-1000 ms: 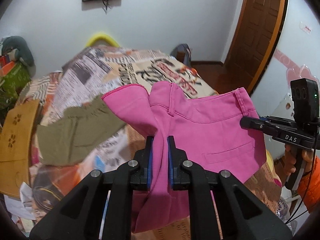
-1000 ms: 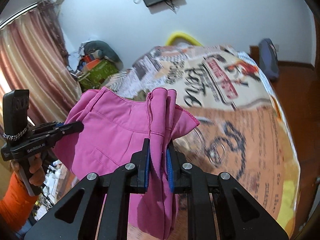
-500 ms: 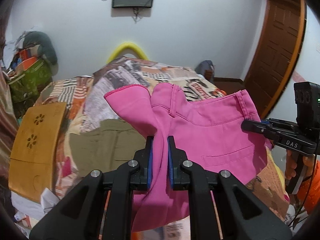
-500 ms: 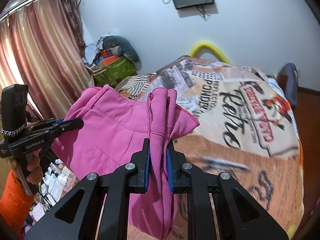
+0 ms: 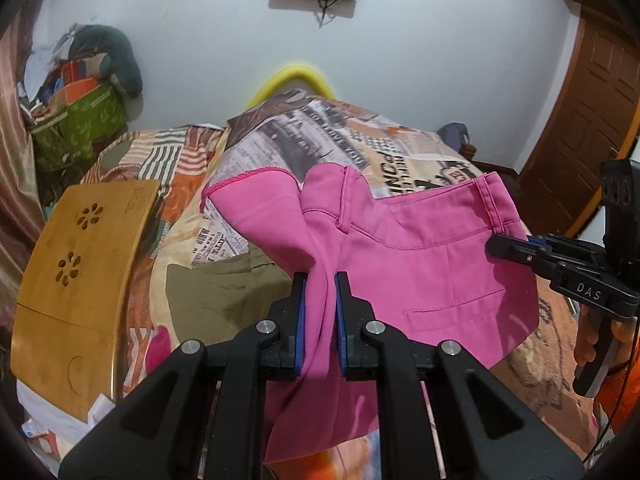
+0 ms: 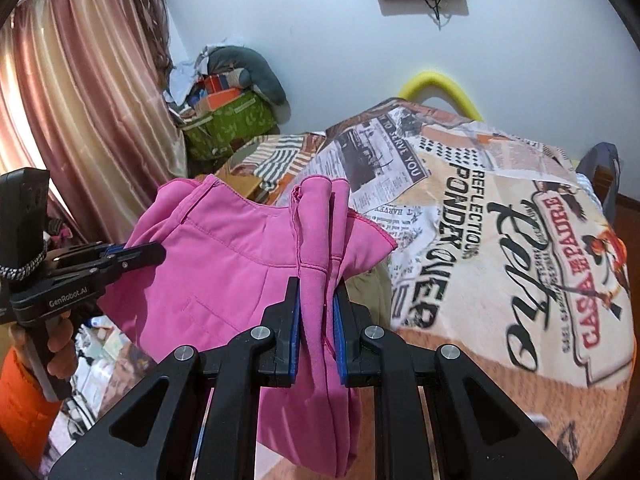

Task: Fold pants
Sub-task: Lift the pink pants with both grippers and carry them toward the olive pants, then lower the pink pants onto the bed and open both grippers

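Pink pants (image 5: 420, 256) hang in the air above the bed, stretched between both grippers, back pocket facing the left wrist camera. My left gripper (image 5: 320, 280) is shut on one bunched end of the waistband. My right gripper (image 6: 316, 284) is shut on the other end; it also shows at the right of the left wrist view (image 5: 496, 246). The pants (image 6: 224, 272) fill the middle left of the right wrist view, where the left gripper (image 6: 158, 254) shows at the left. The lower part of the pants hangs behind the grippers, hidden.
A bed with a newspaper-print cover (image 6: 500, 240) lies below. Olive-green pants (image 5: 216, 292) lie on it under the pink ones. A wooden lap tray (image 5: 76, 280) sits at the bed's left. A green bag and clutter (image 6: 228, 124) stand by the curtain; a wooden door (image 5: 592, 120) at the right.
Both grippers have lifted and tilted upward with the pink pants, so more of the wall and the far end of the bed shows. The grips have not changed.
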The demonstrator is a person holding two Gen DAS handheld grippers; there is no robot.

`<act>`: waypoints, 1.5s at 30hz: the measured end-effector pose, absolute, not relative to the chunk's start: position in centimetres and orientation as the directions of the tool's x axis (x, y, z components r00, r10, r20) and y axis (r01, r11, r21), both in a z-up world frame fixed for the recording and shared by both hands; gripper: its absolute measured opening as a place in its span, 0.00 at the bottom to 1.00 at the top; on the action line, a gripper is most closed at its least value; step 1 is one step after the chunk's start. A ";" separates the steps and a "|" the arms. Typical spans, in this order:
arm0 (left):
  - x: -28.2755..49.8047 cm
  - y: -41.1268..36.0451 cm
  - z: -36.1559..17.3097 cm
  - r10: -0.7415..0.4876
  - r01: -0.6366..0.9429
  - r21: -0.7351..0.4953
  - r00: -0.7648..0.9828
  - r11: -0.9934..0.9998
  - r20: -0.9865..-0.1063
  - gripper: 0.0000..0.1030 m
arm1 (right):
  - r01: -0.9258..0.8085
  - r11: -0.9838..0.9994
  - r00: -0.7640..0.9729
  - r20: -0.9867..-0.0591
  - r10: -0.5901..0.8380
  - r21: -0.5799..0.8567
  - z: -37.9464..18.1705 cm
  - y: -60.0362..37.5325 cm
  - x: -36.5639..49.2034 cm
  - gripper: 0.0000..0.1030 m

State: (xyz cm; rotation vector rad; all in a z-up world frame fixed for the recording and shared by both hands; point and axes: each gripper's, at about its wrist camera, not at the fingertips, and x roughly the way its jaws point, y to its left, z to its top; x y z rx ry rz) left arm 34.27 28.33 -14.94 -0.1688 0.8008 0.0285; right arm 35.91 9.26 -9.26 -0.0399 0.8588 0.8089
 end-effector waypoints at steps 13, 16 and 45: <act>40.7 33.4 -25.1 -0.047 -0.185 -0.188 0.580 0.965 -0.814 0.12 | -0.652 0.726 0.314 -0.793 0.521 0.219 -16.6 14.3 41.1 0.12; 41.5 33.7 -27.5 -0.045 -0.198 -0.177 0.536 0.964 -0.843 0.12 | -0.655 0.726 0.283 -0.824 0.491 0.208 -18.0 14.9 41.5 0.12; 35.5 34.8 -24.7 0.104 -0.224 -0.013 0.501 0.975 -0.859 0.34 | -0.637 0.766 0.396 -0.817 0.419 0.084 -12.9 9.3 38.5 0.31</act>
